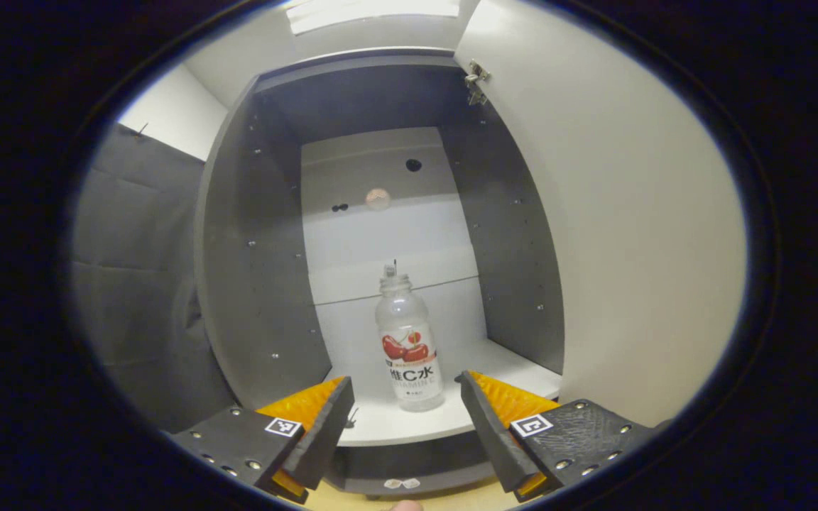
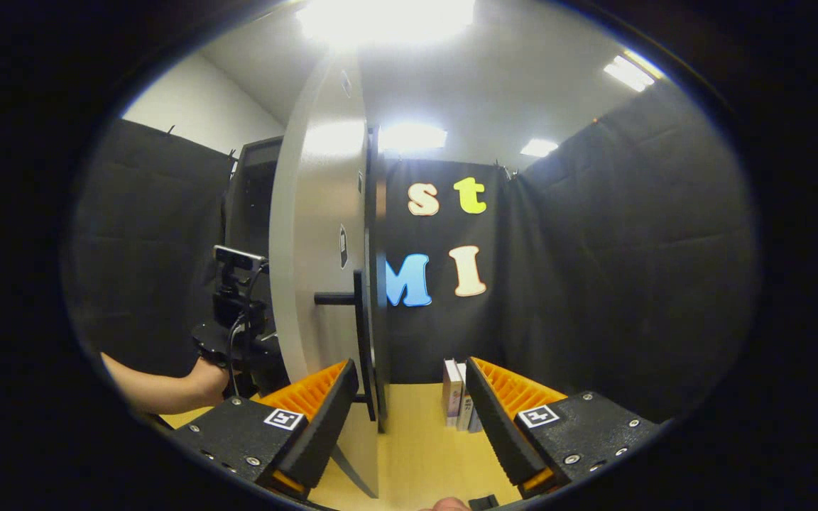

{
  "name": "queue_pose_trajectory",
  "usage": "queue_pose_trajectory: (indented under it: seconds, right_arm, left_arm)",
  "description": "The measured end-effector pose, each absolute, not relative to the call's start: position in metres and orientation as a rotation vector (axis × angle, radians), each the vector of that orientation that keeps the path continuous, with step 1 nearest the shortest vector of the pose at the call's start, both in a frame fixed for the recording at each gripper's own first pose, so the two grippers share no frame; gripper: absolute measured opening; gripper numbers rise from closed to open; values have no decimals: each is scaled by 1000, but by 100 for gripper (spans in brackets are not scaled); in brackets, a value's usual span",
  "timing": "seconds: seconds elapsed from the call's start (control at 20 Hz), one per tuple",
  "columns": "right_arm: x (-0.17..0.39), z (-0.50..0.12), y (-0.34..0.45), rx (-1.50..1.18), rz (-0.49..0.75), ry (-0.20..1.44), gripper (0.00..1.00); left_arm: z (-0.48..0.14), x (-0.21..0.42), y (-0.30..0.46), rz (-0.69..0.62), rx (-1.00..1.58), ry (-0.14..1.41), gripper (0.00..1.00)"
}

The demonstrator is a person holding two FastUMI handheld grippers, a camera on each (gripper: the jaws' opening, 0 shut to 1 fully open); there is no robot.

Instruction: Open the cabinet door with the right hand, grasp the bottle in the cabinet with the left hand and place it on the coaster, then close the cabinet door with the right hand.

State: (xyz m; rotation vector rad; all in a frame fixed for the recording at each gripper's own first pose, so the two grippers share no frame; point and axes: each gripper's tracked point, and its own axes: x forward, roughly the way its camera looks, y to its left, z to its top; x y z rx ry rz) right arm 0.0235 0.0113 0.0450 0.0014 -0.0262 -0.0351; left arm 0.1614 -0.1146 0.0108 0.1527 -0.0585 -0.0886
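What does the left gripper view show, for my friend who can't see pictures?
A clear bottle with cherries on its label stands upright on the white bottom shelf of an open cabinet. The left tongs are open in front of it, one finger on each side, not touching it. The white cabinet door is swung open on the right.

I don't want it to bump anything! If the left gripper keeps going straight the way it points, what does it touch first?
Most likely the bottle. It stands upright on the cabinet's bottom shelf, centred ahead of the open left gripper. Nothing else seems to lie between them, though depth is hard to judge here.
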Motion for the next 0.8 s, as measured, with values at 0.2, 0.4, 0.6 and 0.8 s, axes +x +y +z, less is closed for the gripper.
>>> queue_pose_trajectory:
  seconds: [0.2,0.4,0.6,0.8]
  right_arm:
    - [11,45,1,47,-114,-39,94]
    - [-4,46,-12,84,-195,-41,94]
    - [-5,42,-27,84,-289,-38,94]
    - [1,36,-20,82,-292,-16,94]
  left_arm:
    - [32,207,-118,-75,157,-113,89]
    - [41,241,-111,-66,132,-150,93]
    - [31,272,-113,-66,173,-138,90]
    - [14,290,-119,-82,133,-103,90]
